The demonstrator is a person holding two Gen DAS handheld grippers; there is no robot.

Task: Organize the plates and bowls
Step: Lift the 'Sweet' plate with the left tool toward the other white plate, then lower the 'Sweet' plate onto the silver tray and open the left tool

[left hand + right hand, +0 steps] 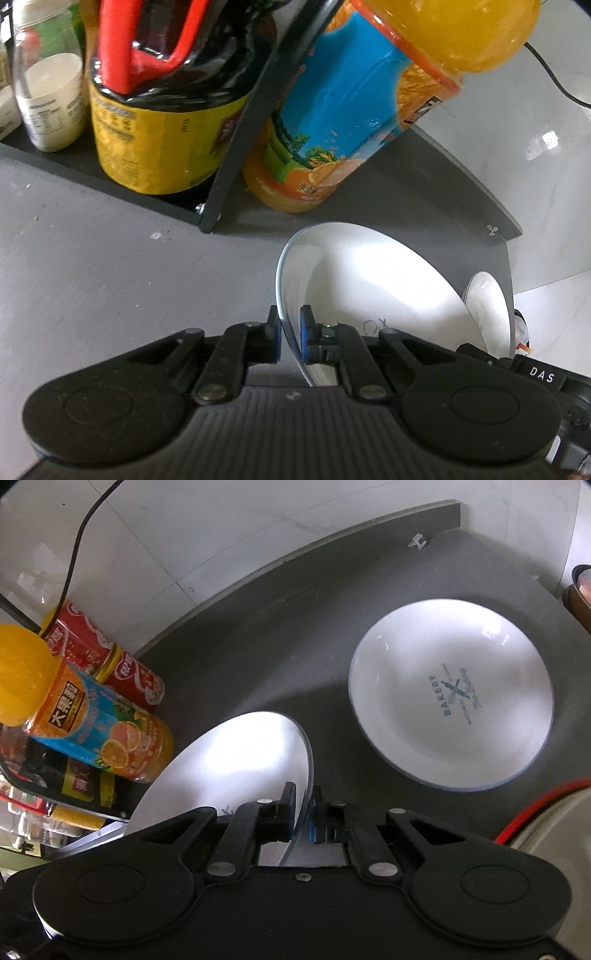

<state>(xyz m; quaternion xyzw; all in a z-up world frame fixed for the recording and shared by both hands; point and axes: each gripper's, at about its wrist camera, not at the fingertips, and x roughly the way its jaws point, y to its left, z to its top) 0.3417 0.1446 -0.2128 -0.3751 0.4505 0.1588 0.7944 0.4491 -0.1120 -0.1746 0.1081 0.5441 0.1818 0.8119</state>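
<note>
Gripping now: I have both tools clamped on white dishes, each seen through its own wrist camera.
Left tool [290, 334]: its 2 blue-padded fingers are pinched together on the rim of a white bowl [369, 288], one pad outside the wall and one inside.
Left bowl: it stands tilted on edge just ahead of my left tool, opening toward the right, with small handwriting on its inner surface.
Right tool [303, 814]: its fingers are closed on the thin blue-edged rim of a white plate [236, 760], which tilts up and away to the left of that tool.
Second plate [452, 694]: it lies flat on the dark desk [258, 635], ahead and to the right of my right tool, apart from the held plate; blue "BAKERY" lettering shows in its middle.
Another dish: a white rim [487, 310] shows just right of my left bowl; I cannot tell which dish it is.
Bottles: an orange juice bottle [343, 122] stands ahead of my left tool, and a dark sauce bottle [162, 122] with a red handle sits left of it behind a black divider [240, 129].
Red can [107, 657]: it lies behind the juice bottle, far left of my right tool.
</note>
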